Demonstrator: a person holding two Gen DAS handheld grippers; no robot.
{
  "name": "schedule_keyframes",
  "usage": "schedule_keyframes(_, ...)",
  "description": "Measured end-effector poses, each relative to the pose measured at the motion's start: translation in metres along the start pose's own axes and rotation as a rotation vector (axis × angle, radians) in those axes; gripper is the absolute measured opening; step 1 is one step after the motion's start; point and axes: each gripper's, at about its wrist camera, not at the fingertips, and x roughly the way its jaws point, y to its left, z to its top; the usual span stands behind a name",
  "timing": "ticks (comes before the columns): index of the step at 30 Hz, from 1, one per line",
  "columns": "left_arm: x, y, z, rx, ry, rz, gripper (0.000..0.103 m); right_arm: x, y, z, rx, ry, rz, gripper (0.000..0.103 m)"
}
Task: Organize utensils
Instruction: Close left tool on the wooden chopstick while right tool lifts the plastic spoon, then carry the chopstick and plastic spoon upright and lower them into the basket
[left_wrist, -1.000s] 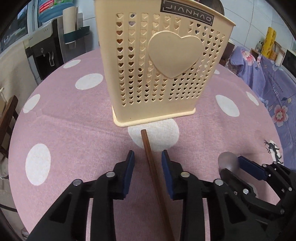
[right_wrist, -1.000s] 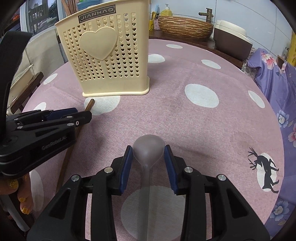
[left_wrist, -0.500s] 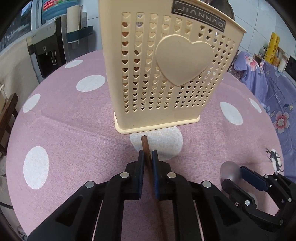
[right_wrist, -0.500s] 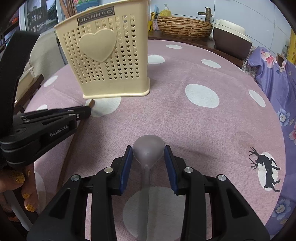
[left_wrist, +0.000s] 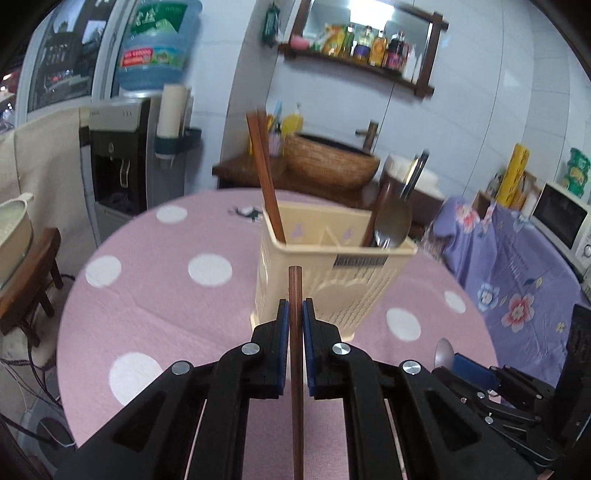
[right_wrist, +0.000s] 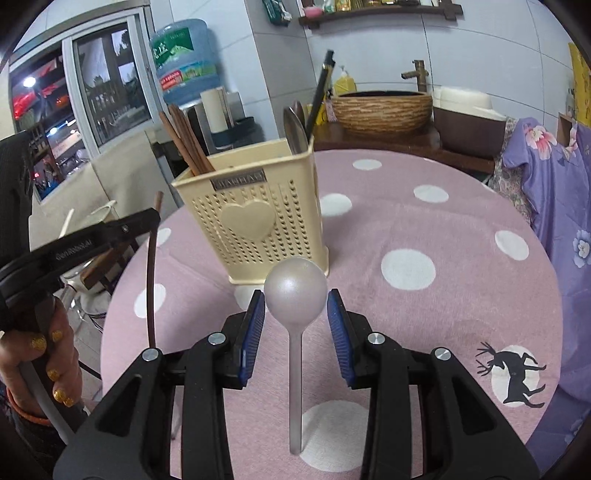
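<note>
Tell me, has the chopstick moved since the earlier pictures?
Yes. The chopstick, clamped in the left gripper, has risen off the table; its tip now reaches the holder rim.

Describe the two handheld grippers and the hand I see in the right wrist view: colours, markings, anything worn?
Both grippers, left and right, are black plastic with blue ribbed pads and silver screws. The left carries white "GenRobot.AI" lettering. The hand has gold glitter nail polish, an orange-red wristband, and a grey cable running beside it.
</note>
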Motion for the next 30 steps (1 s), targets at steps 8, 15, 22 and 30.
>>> schedule_keyframes(8, -0.012, 0.004, 0.002, -0.005, -0.044, 0.007, 0.008, 0.003, 0.004, -0.001, -0.029, 0.001, -0.017, 0.015)
schedule_keyframes(15, -0.021, 0.014, 0.001, -0.027, -0.057, 0.003, 0.008, 0.039, 0.016, -0.013, -0.084, 0.092, 0.018, 0.038)
schedule_keyframes(22, -0.041, 0.027, -0.001, -0.049, -0.086, -0.001, 0.008, 0.099, 0.067, -0.034, -0.31, 0.264, 0.117, 0.038)
schedule_keyframes(30, -0.054, 0.031, -0.003, -0.056, -0.101, -0.009, 0.008, 0.142, 0.094, -0.027, -0.427, 0.332, 0.11, 0.039)
